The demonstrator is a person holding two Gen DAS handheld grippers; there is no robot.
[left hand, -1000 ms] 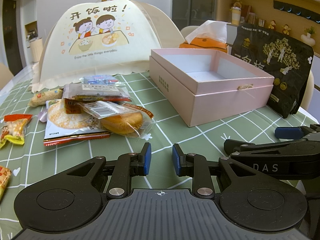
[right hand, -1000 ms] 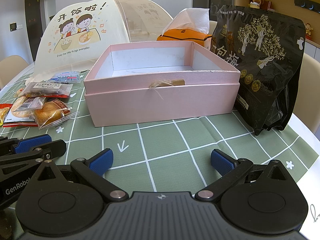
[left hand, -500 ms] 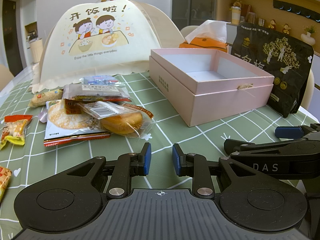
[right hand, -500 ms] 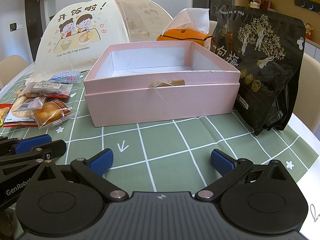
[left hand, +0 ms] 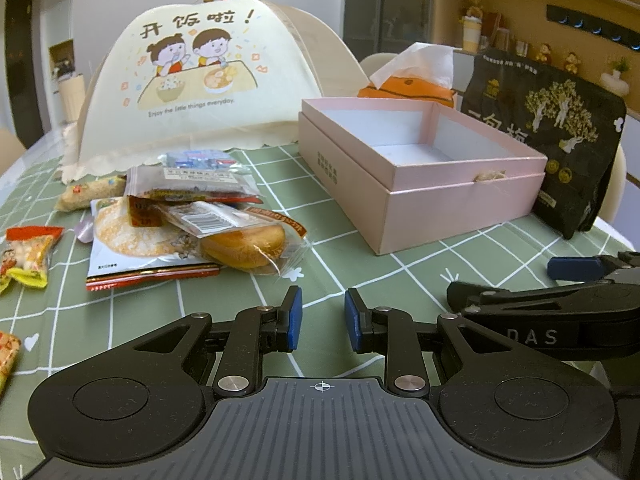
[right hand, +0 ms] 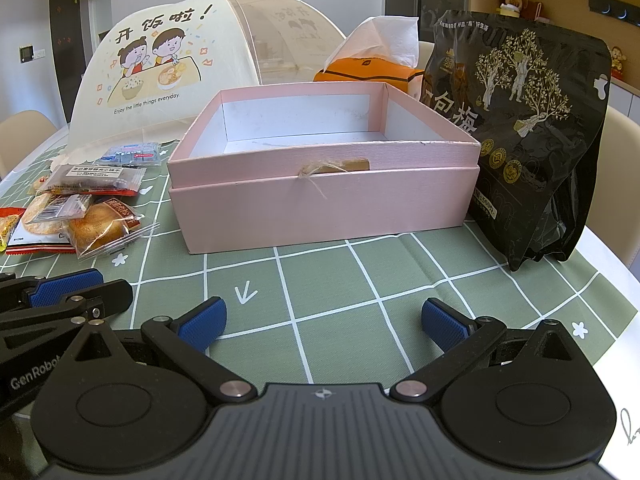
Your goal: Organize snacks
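Note:
A pile of wrapped snacks [left hand: 188, 224] lies on the green checked tablecloth, left of an open, empty pink box [left hand: 420, 168]. A bun in clear wrap [left hand: 248, 246] is the nearest snack. The pile [right hand: 76, 212] and the box [right hand: 324, 184] also show in the right wrist view. My left gripper [left hand: 320, 316] rests low near the table's front, jaws narrowly apart and empty, short of the bun. My right gripper [right hand: 322, 322] is wide open and empty in front of the box.
A cream food cover [left hand: 200, 80] stands behind the snacks. An orange tissue box [right hand: 368, 68] and a tall black snack bag [right hand: 524, 128] stand behind and right of the pink box. More snack packets [left hand: 26, 256] lie at the far left.

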